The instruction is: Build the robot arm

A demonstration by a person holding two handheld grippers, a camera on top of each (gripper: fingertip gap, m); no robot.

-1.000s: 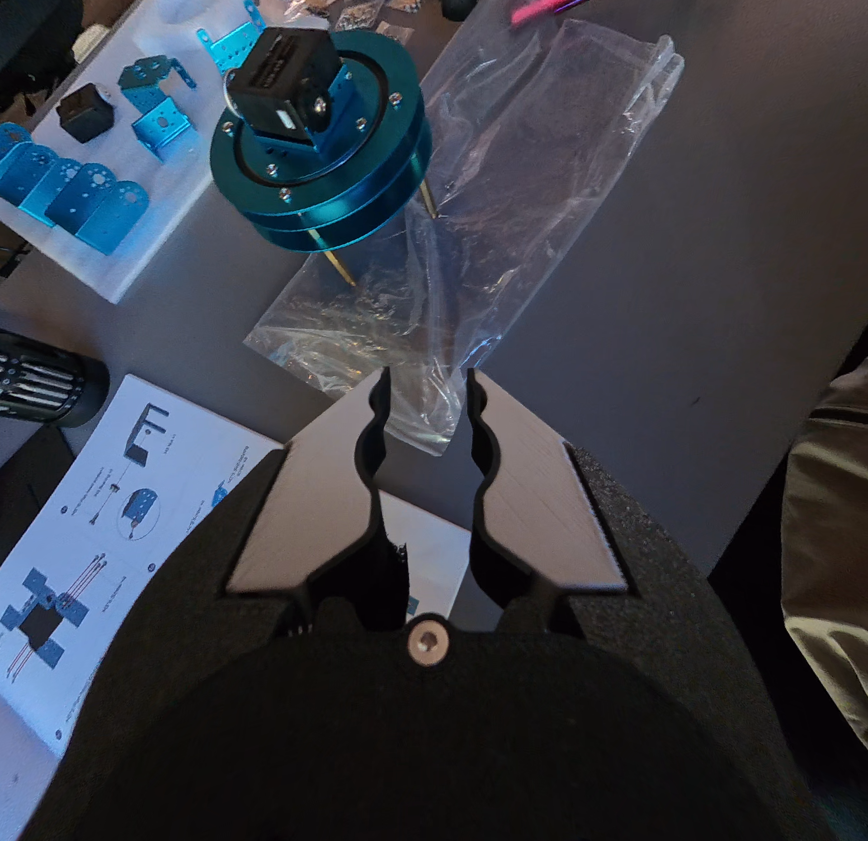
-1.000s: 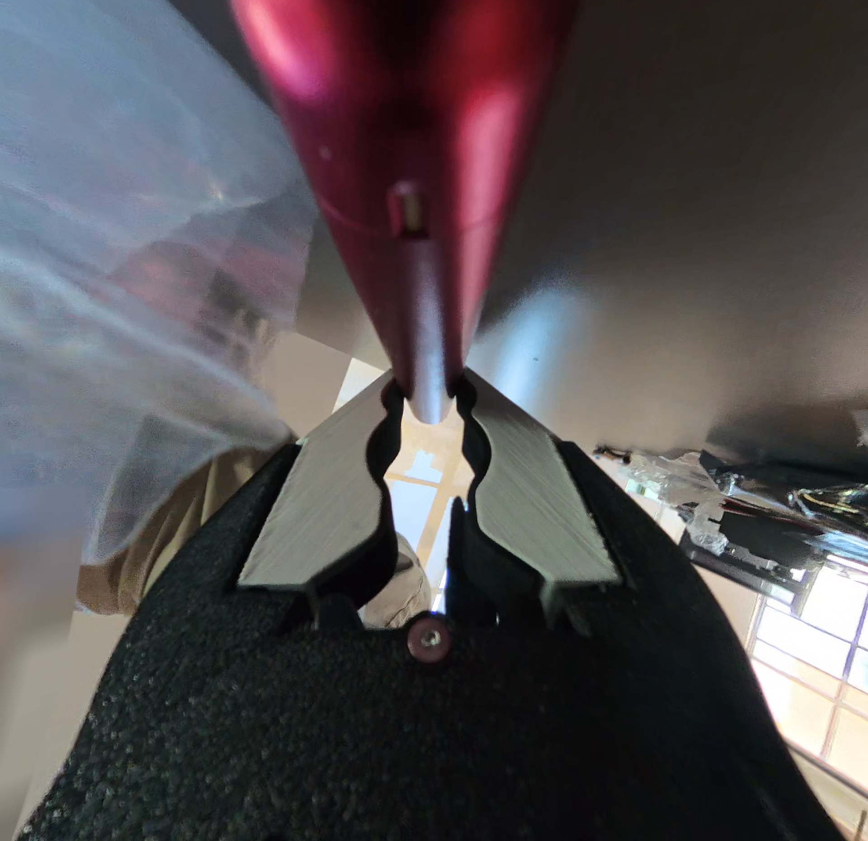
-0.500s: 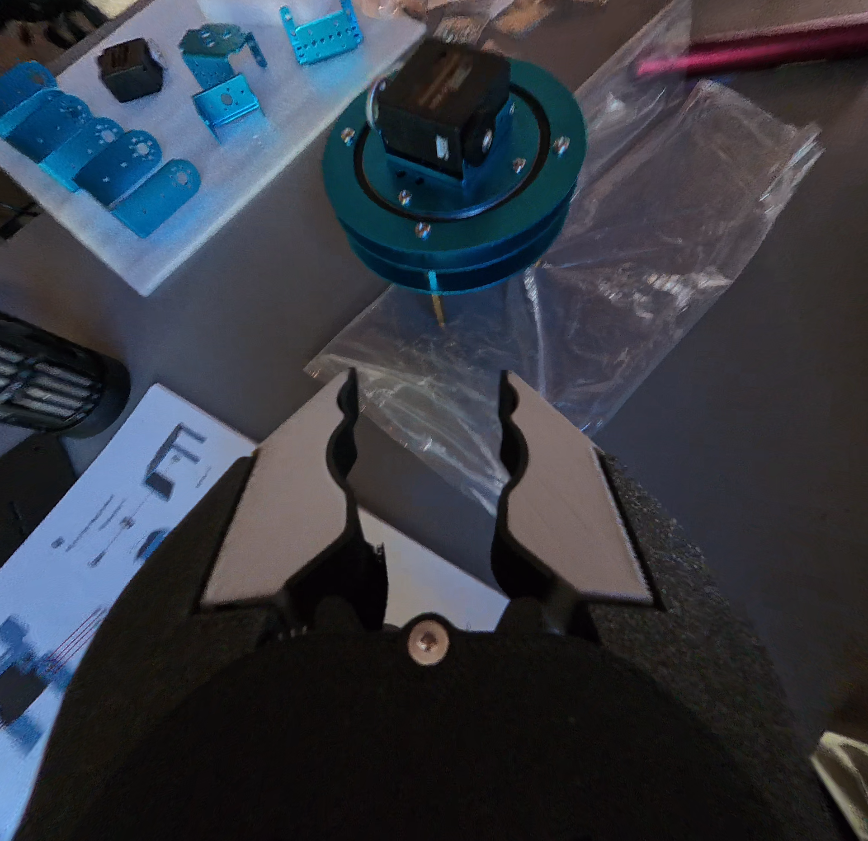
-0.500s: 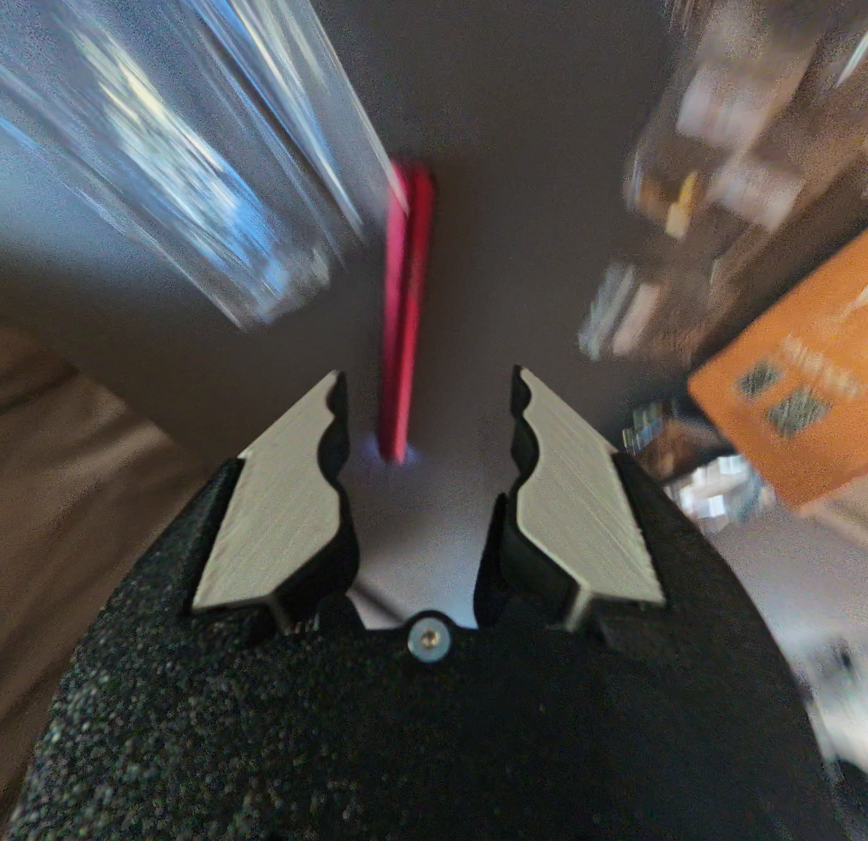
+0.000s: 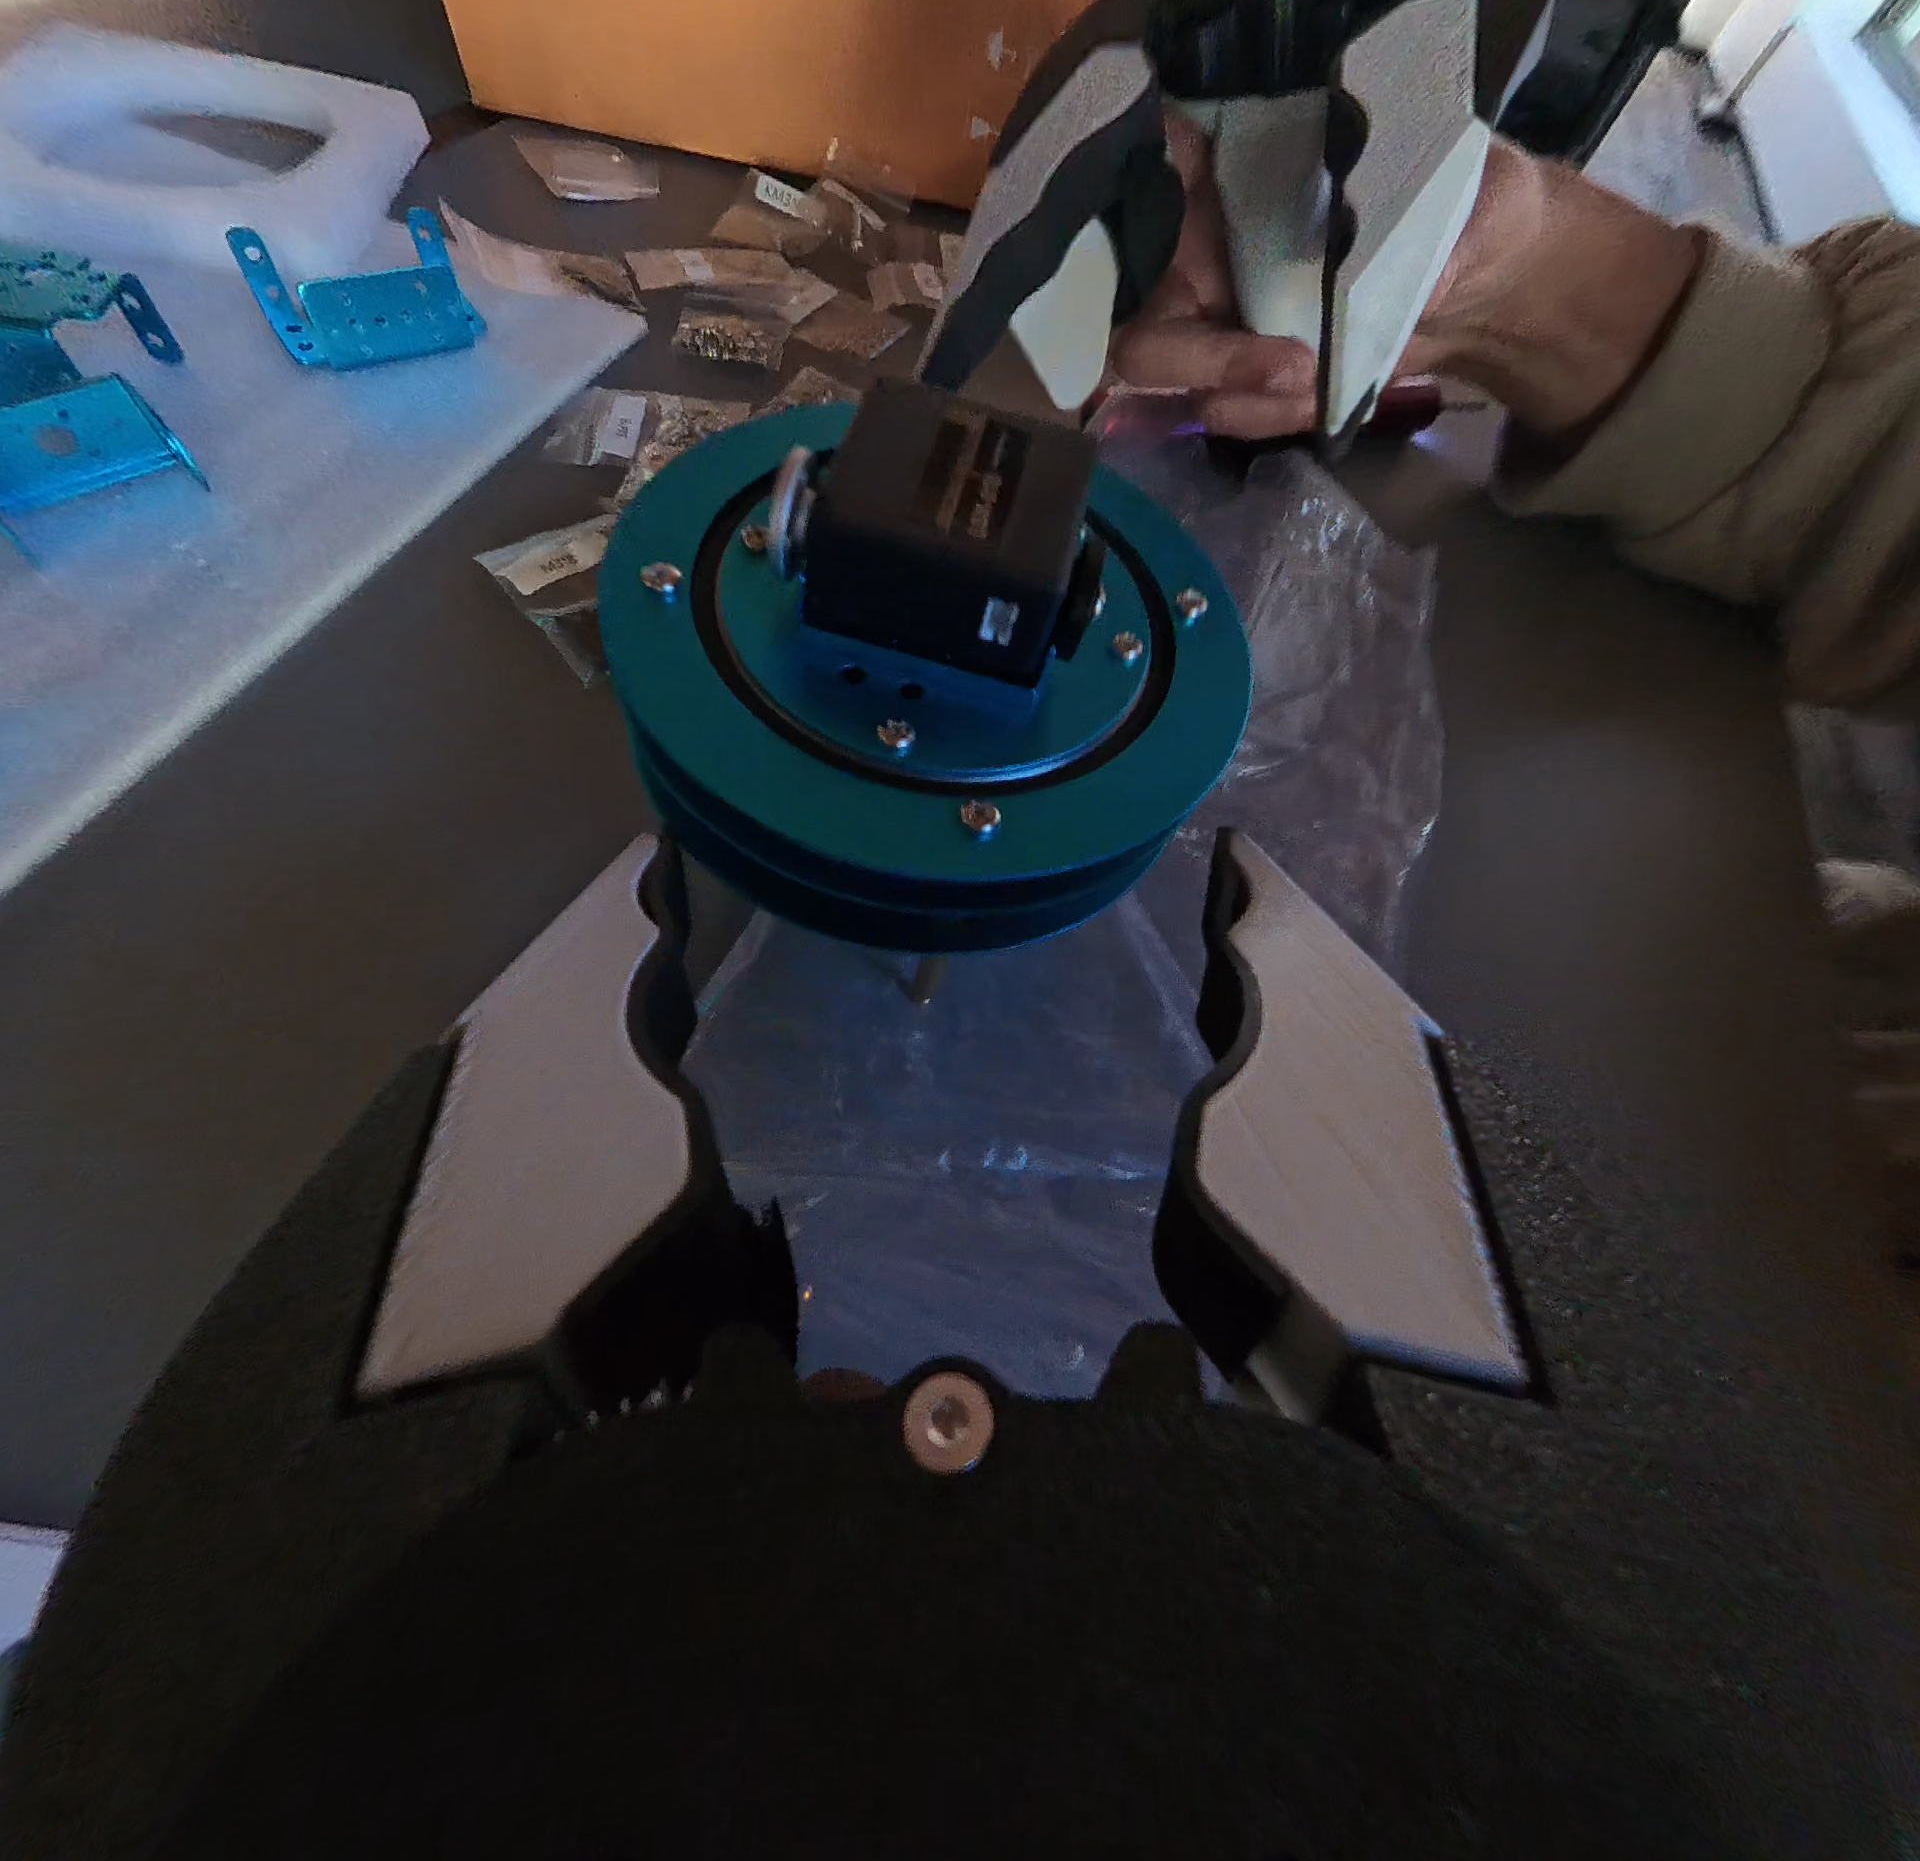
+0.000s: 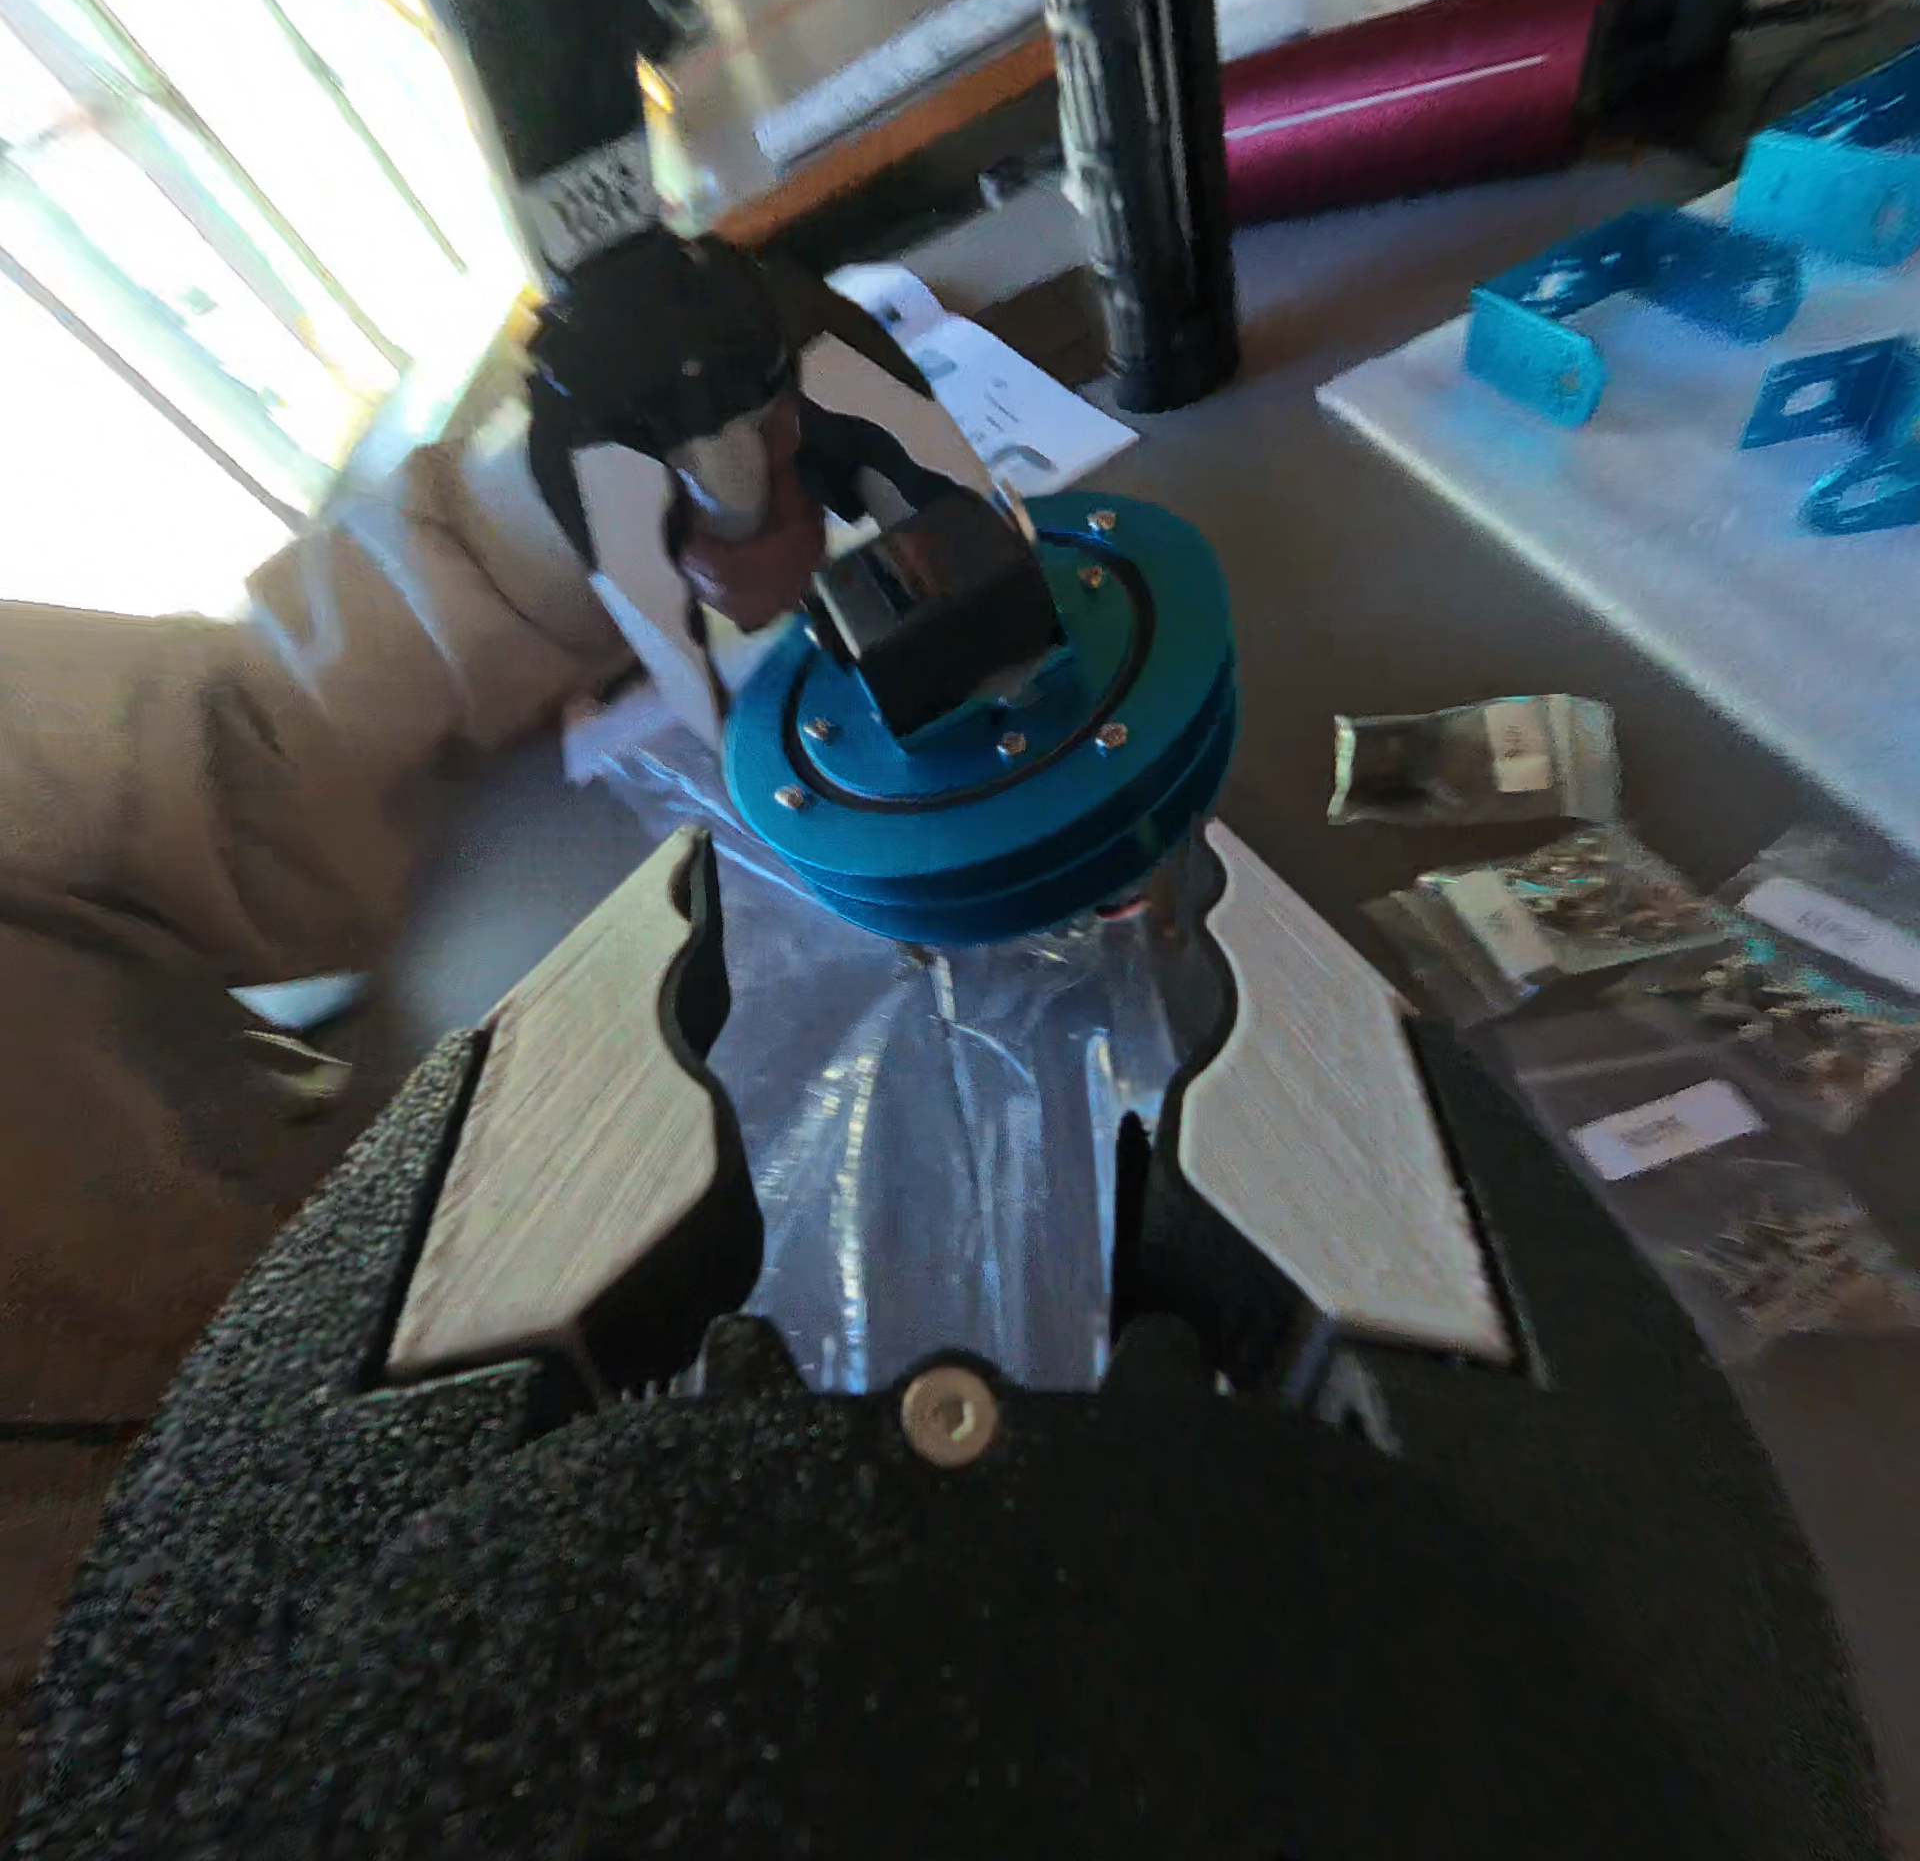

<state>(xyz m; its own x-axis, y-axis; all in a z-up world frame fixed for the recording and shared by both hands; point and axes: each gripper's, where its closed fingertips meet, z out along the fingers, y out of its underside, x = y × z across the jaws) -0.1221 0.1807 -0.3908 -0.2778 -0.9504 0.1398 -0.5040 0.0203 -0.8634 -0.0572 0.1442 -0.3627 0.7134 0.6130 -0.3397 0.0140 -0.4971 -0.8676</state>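
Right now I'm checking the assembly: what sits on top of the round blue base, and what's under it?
A black box-shaped module sits on the round blue base. Beneath lies a clear plastic bag, with one thin metal leg showing; the rest underneath is covered.

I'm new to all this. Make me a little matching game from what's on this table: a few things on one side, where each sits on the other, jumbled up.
Things:
1. black block
2. clear plastic bag
3. blue metal brackets
4. orange box

Places:
A. on the white foam sheet
B. at the far edge of the table, behind the small packets
C. on top of the round blue base
D. flat on the table under the base

Pairs: 1-C, 2-D, 3-A, 4-B
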